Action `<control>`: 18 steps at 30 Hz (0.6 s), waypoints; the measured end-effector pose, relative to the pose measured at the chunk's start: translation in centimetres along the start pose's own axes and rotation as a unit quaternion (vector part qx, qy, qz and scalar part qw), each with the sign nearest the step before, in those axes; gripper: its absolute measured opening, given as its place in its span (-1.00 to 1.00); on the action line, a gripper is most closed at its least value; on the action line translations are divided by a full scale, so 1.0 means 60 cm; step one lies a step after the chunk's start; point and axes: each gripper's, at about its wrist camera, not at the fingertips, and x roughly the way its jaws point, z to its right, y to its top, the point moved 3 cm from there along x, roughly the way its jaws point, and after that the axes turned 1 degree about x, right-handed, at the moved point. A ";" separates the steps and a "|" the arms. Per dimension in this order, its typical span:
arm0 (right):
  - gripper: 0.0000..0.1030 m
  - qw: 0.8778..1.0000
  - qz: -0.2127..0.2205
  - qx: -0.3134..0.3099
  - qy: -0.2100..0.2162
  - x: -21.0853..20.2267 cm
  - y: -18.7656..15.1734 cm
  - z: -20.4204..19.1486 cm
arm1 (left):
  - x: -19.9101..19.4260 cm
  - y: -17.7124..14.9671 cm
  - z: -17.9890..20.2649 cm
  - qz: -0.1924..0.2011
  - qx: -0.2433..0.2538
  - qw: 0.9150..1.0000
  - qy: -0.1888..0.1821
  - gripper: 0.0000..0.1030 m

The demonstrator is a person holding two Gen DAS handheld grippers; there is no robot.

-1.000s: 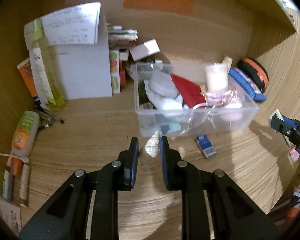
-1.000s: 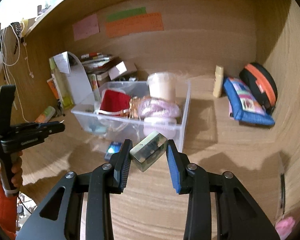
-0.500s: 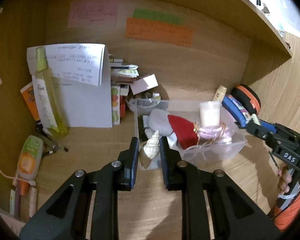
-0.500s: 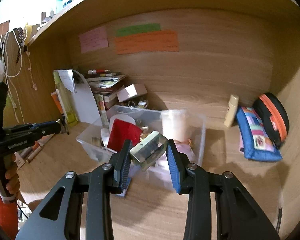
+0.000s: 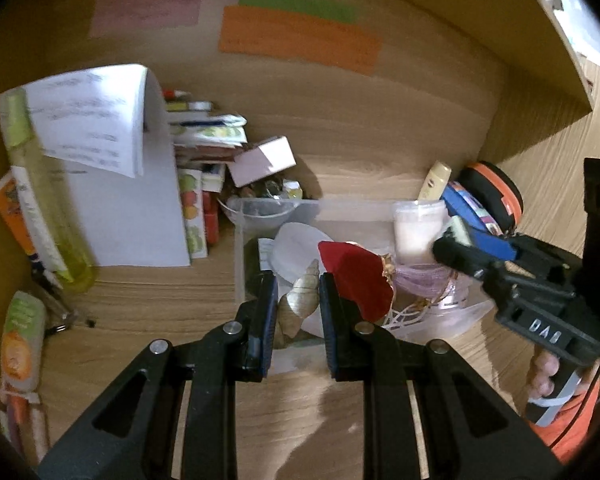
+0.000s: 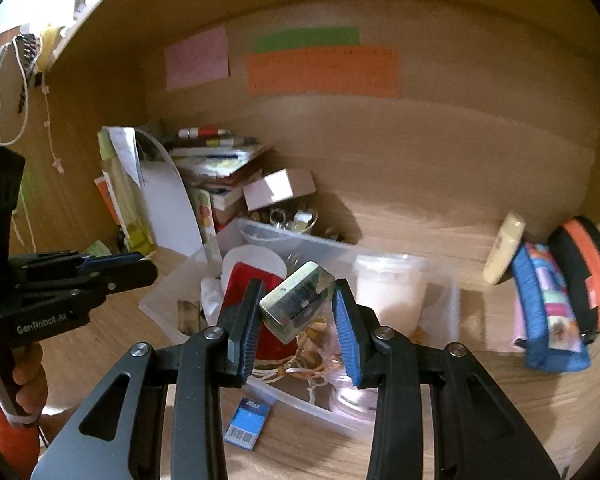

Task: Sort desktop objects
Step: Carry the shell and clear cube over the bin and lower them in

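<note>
1. The wooden desk alcove fills both views; pink, green and orange paper notes are stuck on its back wall in the upper centre of the right wrist view.
2. A clear plastic bin sits in the middle of the left wrist view, packed with a red pouch, a white frosted cup and a pale purple bundle with gold cord.
3. A curled sheet of white paper and a stack of books stand in the upper left of the left wrist view, with a yellow-green bottle at their left.
4. The left gripper, bottom centre of its own view, is clenched on a spiral seashell held over the bin's near left part.
5. The right gripper, bottom centre of its view, is grasping a small greenish metallic block, tilted, in front of the bin.
6. A small blue box lies on the desk just in front of the bin, lower centre of the right wrist view.
</note>
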 end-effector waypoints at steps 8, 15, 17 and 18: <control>-0.39 0.999 -0.031 -0.008 -0.006 0.048 -0.024 0.001 | 0.057 -0.007 0.008 -0.029 0.012 0.999 -0.015 -0.61; -0.39 0.999 -0.035 -0.003 -0.010 0.056 -0.029 0.000 | 0.067 -0.012 -0.006 -0.034 0.001 0.999 0.006 -0.61; -0.39 0.999 -0.032 -0.008 -0.013 0.058 -0.029 -0.004 | 0.069 -0.013 -0.007 -0.038 0.000 0.999 0.005 -0.61; -0.39 0.999 -0.032 -0.014 -0.017 0.058 -0.029 -0.008 | 0.070 -0.014 -0.007 -0.039 0.000 0.999 0.004 -0.61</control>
